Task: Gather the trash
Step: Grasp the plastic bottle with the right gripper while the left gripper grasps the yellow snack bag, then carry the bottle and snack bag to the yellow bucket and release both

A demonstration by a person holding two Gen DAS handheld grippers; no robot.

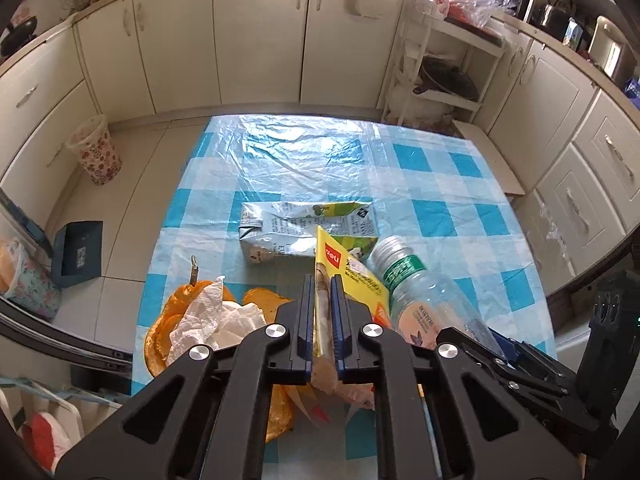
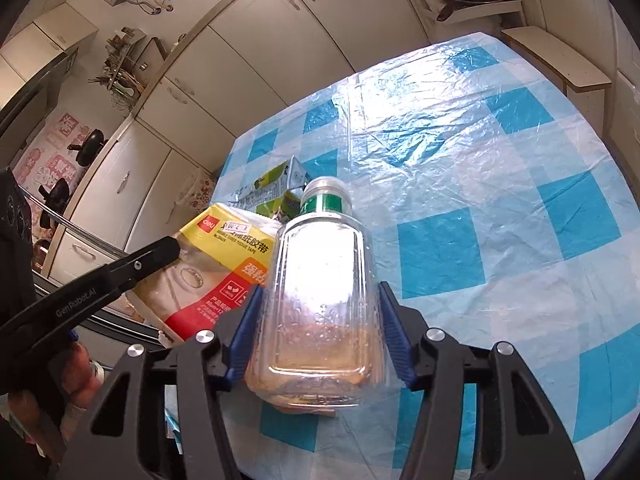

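While both grippers are working over the checked tablecloth, each one is already gripping a piece of trash. The left gripper is pinching a yellow tape packet edge-on, its jaws nearly together on the thin plastic, and the packet is sticking out forward and slightly up from between the pads. The right gripper is clamping a clear plastic bottle across its body, the jaws standing about half apart on its two flat sides; the bottle's long axis is running straight ahead along the fingers, with the green-banded cap pointing away from the jaws.

Still lying on the table ahead of the left jaws is a flattened milk carton, its long axis crosswise to them, and to the left of those jaws orange peel and crumpled tissue are sitting in a heap. The left hand looks nearer to all of these. A lined waste bin is standing on the floor well off to the far left of the left jaws, so both loads probably need carrying that way.
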